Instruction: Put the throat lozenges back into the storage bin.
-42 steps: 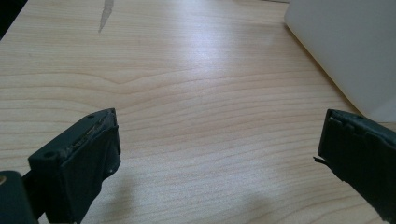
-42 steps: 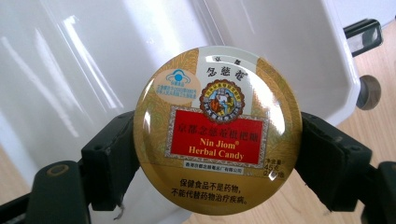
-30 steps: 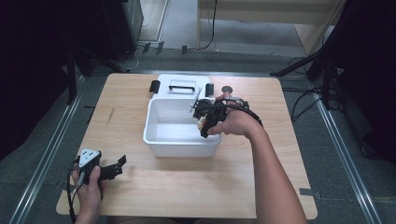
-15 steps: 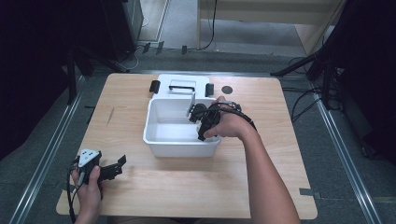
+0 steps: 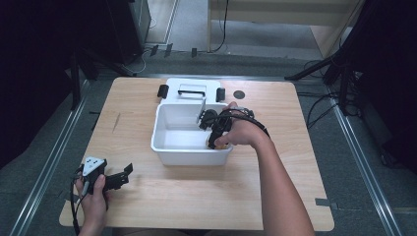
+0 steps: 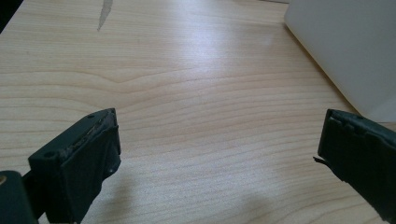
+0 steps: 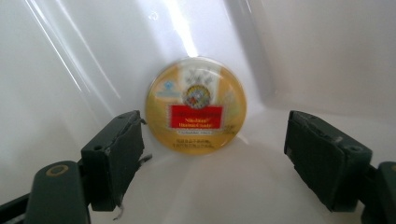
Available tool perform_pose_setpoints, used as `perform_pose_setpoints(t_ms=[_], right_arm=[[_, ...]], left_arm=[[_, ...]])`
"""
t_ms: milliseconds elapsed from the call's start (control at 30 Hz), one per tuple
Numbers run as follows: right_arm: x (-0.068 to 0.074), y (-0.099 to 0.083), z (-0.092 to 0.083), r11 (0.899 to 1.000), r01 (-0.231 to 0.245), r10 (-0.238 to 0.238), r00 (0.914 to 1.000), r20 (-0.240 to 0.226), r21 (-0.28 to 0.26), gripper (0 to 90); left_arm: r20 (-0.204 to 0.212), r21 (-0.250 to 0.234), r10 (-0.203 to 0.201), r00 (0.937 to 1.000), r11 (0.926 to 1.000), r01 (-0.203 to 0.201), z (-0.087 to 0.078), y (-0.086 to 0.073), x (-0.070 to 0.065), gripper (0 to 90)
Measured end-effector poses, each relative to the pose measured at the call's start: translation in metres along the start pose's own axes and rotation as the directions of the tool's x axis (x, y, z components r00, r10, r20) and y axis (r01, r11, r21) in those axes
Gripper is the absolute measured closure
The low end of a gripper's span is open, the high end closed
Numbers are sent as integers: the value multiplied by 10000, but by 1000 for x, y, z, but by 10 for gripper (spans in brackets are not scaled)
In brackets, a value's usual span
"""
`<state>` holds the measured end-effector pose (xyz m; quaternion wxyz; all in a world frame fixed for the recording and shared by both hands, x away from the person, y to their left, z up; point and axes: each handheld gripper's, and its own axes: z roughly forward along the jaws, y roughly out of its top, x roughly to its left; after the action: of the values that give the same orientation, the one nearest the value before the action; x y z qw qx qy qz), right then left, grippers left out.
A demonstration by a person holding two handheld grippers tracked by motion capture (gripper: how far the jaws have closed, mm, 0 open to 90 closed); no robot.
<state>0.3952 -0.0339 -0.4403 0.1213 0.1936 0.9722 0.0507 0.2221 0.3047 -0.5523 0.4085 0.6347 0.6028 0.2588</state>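
A round yellow tin [image 7: 196, 105] with a red label lies in a corner of the white bin [image 7: 70, 56]. My right gripper [image 7: 215, 128] points down at it, open, with a jaw on each side of the tin and neither pad touching it. In the high view that gripper [image 5: 212, 140] reaches into the right end of the bin [image 5: 189, 150], where a bit of the yellow tin [image 5: 222, 145] shows under the hand. My left gripper [image 5: 125, 173] rests at the front left of the table, open and holding nothing. Bare wood lies between its jaws [image 6: 219, 154].
A white lid [image 5: 189, 88] with a black handle and black clips lies behind the bin. A small dark disc [image 5: 239, 94] sits on the table at the back right. The bin's side wall [image 6: 345, 51] stands ahead and to the right of the left gripper.
My right hand has shifted a little left and lower into the bin's right end. The left hand and its gripper have stayed put.
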Motion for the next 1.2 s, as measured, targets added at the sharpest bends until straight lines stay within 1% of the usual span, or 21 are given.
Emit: perform_pose_setpoints(t_ms=[67, 200, 267, 300, 333, 467, 500, 533, 600, 633, 700, 800, 833, 867, 967, 1000, 1067, 1100, 1133, 1167, 1200], right_arm=[[0, 0, 0, 10000, -55, 55, 10000, -56, -33, 191], [-1, -2, -4, 9986, -440, 436, 9989, -141, -276, 136], [-1, -2, -6, 9980, -544, 541, 9985, -123, -314, 136], [-1, -4, -13, 9952, -806, 809, 9967, 25, -547, 128], [-1, -4, -15, 9946, -811, 815, 9967, 35, -655, 117], [-3, -8, -32, 9865, -1277, 1244, 9915, -388, -1020, 24], [-3, -8, -32, 9865, -1277, 1244, 9915, -388, -1020, 24], [-4, -10, -42, 9814, -1487, 1451, 9887, -379, -1213, 21], [-4, -12, -45, 9797, -1557, 1527, 9877, -331, -1266, 21], [-3, -16, -53, 9744, -1741, 1719, 9847, -275, -1423, 17], [-3, -20, -59, 9706, -1835, 1833, 9829, -161, -1561, 17], [-5, -28, -66, 9633, -2103, 2126, 9771, -39, -1668, 16], [-5, -28, -66, 9633, -2103, 2126, 9771, -39, -1668, 16], [-8, -36, -71, 9546, -2422, 2465, 9691, 34, -1735, 16], [-12, -47, -75, 9446, -2724, 2789, 9603, 99, -1832, 17], [-14, -53, -76, 9374, -2937, 3004, 9538, 81, -1874, 16], [-17, -62, -77, 9286, -3175, 3251, 9456, 87, -1920, 16], [-17, -62, -77, 9286, -3175, 3251, 9456, 87, -1920, 16], [-20, -73, -76, 9185, -3453, 3531, 9356, 65, -1927, 17], [-20, -73, -76, 9185, -3453, 3531, 9356, 65, -1927, 17], [-22, -84, -75, 9106, -3650, 3737, 9275, 92, -1941, 16]], left_arm=[[1, 1, -4, 10000, 10000, 4, 0, 0, 0, 0], [1, -3, -2, 10000, 10000, 2, 0, 0, 0, 0], [-4, -7, 17, 10000, 10000, -17, 0, 0, 0, 0], [-10, -11, 12, 10000, 10000, -12, 0, 0, 0, 0], [-8, -7, 10, 10000, 10000, -10, 0, 0, 0, 0], [-20, -31, -6, 10000, 10000, 6, 0, 0, -1, 0], [-20, -31, -6, 10000, 10000, 6, 0, 0, -1, 0], [-21, -28, 14, 10000, 10000, -14, 0, 0, -1, 0], [-28, -27, 17, 10000, 10000, -18, 0, 0, -1, 0], [-30, -27, 26, 10000, 10000, -26, 0, 0, -1, 0], [-31, -34, 32, 10000, 10000, -32, 0, 0, -1, 0], [-19, -33, 38, 10000, 10000, -38, 0, 0, -1, 0], [-19, -33, 38, 10000, 10000, -38, 0, 0, -1, 0], [-18, -30, 24, 10000, 10000, -24, 0, 0, -1, 0], [-16, -18, 33, 10000, 10000, -33, 0, 0, -1, 0], [-21, -19, 37, 10000, 10000, -37, 0, 0, -1, 0], [-26, -20, 47, 10000, 10000, -48, 0, 0, -1, 0], [-26, -20, 47, 10000, 10000, -48, 0, 0, -1, 0], [-25, -19, 50, 10000, 10000, -51, 0, 0, -1, 0], [-25, -19, 50, 10000, 10000, -51, 0, 0, -1, 0], [-21, -10, 89, 10000, 10000, -89, 0, 0, -1, 0]])
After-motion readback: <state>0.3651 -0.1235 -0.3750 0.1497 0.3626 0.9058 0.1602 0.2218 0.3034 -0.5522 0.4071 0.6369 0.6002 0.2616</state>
